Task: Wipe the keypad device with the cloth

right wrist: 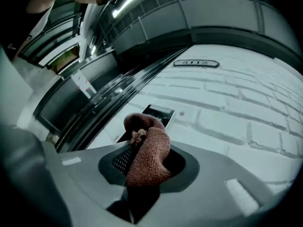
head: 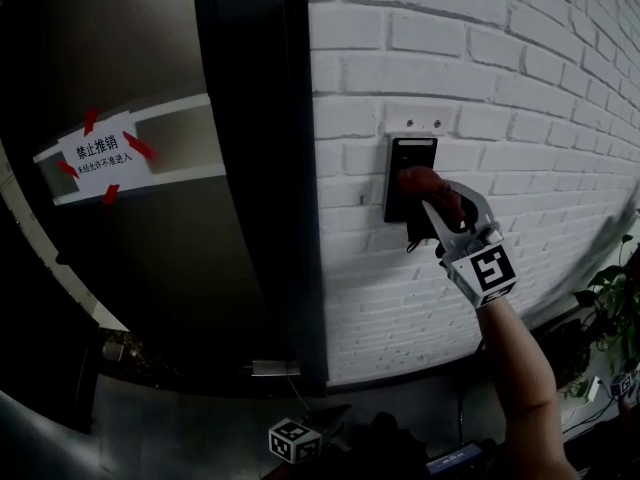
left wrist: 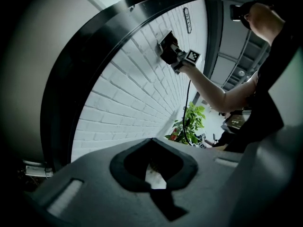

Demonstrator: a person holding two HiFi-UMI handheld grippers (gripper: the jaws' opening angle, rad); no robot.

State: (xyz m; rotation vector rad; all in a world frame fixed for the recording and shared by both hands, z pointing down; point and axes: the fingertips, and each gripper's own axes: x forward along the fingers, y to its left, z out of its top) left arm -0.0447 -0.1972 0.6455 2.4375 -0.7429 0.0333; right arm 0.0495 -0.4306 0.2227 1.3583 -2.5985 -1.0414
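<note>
A black keypad device is mounted on the white brick wall. My right gripper is raised to it, shut on a reddish-brown cloth that presses against the keypad's face. In the right gripper view the cloth bulges out between the jaws and covers the keypad partly. My left gripper hangs low near the floor, away from the wall. In its own view the left gripper has its jaws together with nothing in them, and the keypad shows far up the wall.
A dark glass door with a white notice stands left of the black door frame. A number plaque hangs above the keypad. A potted plant stands at the lower right, and a cable dangles under the keypad.
</note>
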